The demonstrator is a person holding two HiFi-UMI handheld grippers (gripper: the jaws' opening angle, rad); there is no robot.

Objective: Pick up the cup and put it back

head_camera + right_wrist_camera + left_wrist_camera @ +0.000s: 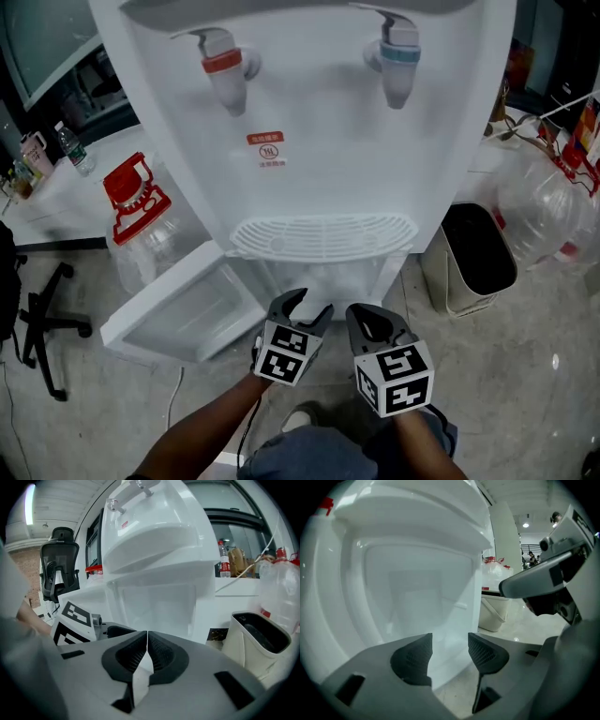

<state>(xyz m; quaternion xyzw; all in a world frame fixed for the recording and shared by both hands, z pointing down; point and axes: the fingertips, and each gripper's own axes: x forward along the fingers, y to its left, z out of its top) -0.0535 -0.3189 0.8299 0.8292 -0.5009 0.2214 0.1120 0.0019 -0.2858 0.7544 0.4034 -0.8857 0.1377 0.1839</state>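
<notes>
No cup can be made out in any view. A white water dispenser (319, 141) with a red and a blue tap stands before me. Its lower cabinet (323, 278) is open, with the door (183, 314) swung out to the left. Both grippers hang side by side low in front of that opening. My left gripper (314, 305) (450, 656) is open, with only the pale cabinet front seen between its pads. My right gripper (367, 317) (147, 637) is shut, its tips touching with nothing held.
A beige bin (473, 258) (260, 639) with a black liner stands right of the dispenser, with large clear water bottles (548, 206) behind it. A red-capped jug (141, 220) sits left of the open door. An office chair base (47, 328) is at far left.
</notes>
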